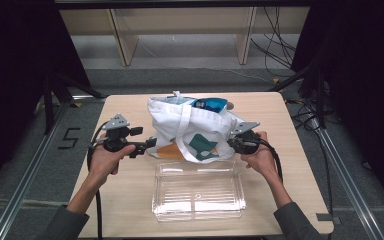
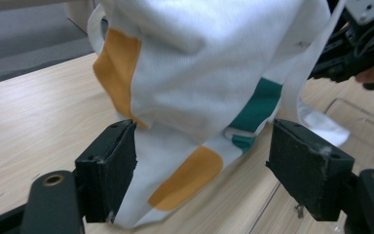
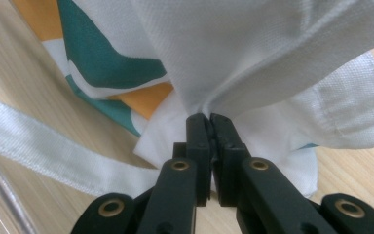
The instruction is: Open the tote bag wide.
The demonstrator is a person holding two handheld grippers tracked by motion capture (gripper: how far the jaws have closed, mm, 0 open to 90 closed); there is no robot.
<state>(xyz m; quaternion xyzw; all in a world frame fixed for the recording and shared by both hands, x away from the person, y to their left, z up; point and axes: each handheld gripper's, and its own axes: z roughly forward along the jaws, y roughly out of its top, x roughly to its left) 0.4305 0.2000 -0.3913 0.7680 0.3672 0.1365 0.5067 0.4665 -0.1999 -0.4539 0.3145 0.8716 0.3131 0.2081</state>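
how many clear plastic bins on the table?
1. The clear bin sits at the table's near edge, just in front of the white tote bag.

A recording lab, not anyone's home

A small wooden table (image 1: 130, 210) stands on grey carpet inside a bay hung with black curtains (image 1: 10, 75), framed by metal rails (image 1: 25, 185) along the floor. Loose cables (image 1: 275, 50) trail behind (some run toward the bare wooden shelving (image 1: 180, 25) at the back), and a "5" in black tape (image 1: 68, 138) marks the floor beside the station.
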